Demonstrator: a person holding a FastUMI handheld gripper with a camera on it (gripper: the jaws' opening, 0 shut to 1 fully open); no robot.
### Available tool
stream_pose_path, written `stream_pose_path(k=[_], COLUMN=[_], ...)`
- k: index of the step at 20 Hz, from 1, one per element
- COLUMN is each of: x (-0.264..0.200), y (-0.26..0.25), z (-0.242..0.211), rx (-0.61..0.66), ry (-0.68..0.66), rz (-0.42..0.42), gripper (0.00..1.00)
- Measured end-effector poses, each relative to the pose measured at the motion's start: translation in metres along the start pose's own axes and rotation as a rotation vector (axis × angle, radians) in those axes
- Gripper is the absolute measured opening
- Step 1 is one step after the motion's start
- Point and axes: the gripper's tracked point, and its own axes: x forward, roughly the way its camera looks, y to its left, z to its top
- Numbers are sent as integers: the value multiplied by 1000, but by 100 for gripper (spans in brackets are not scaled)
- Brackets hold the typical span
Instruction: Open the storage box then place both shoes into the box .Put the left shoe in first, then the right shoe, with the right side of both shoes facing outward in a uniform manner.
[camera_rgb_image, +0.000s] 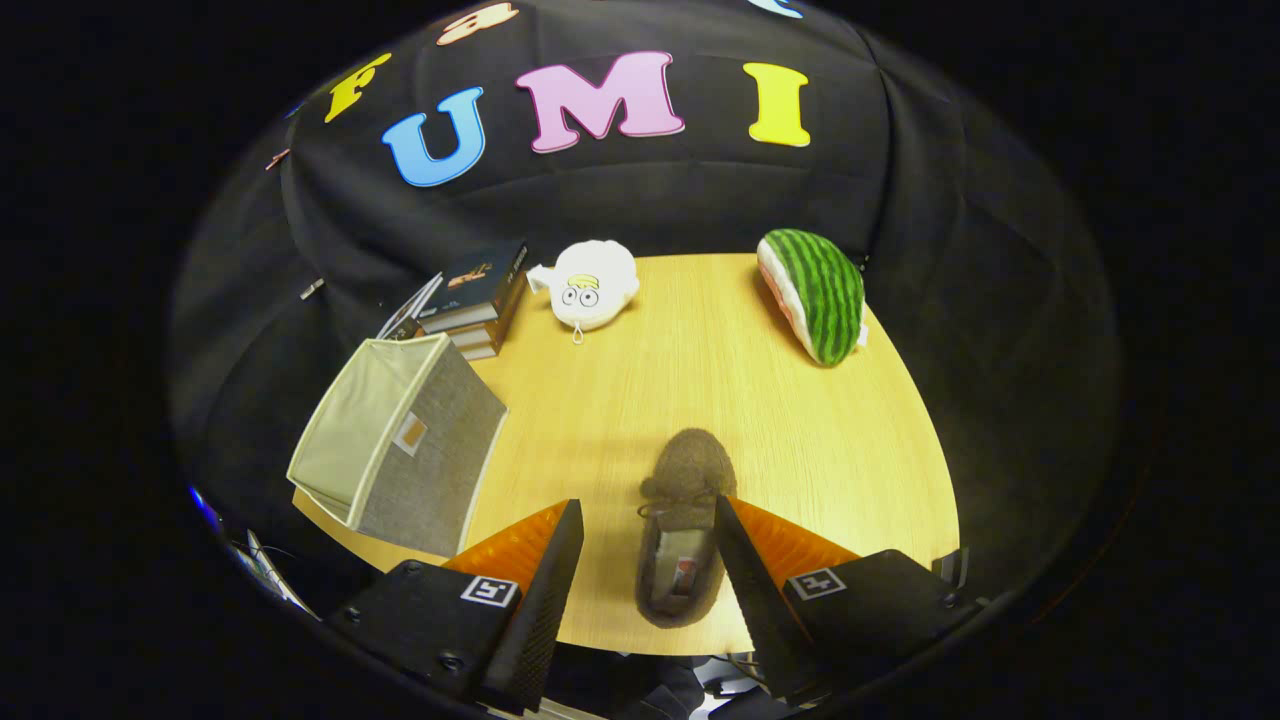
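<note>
Brown slipper (685, 525) sits on the table (800, 440) between the claw (648, 512) fingers, which are spread wide and not touching it. Grey storage box (400, 445) is off left.

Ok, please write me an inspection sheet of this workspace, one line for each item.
Surface: wooden table, bare in the middle.
Job's things: grey storage box at the table's near left corner, closed; one brown shoe lying between the fingers, toe pointing away.
Clutter: stack of books behind the box; white plush toy beside the books; watermelon plush at the far right.
Grippers: gripper open, the right finger close beside the shoe, contact unclear.
Cables: nothing seen.
Surroundings: black cloth wall behind the table.
</note>
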Motion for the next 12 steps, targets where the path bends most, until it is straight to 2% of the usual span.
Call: stream_pose_path(k=[4,7,12], x=[34,58,92], y=[-39,-54,-65], z=[-44,-65,-64], rx=[-51,-68,-106], ry=[97,140,141], rz=[-53,-71,-105], gripper=[83,77,70])
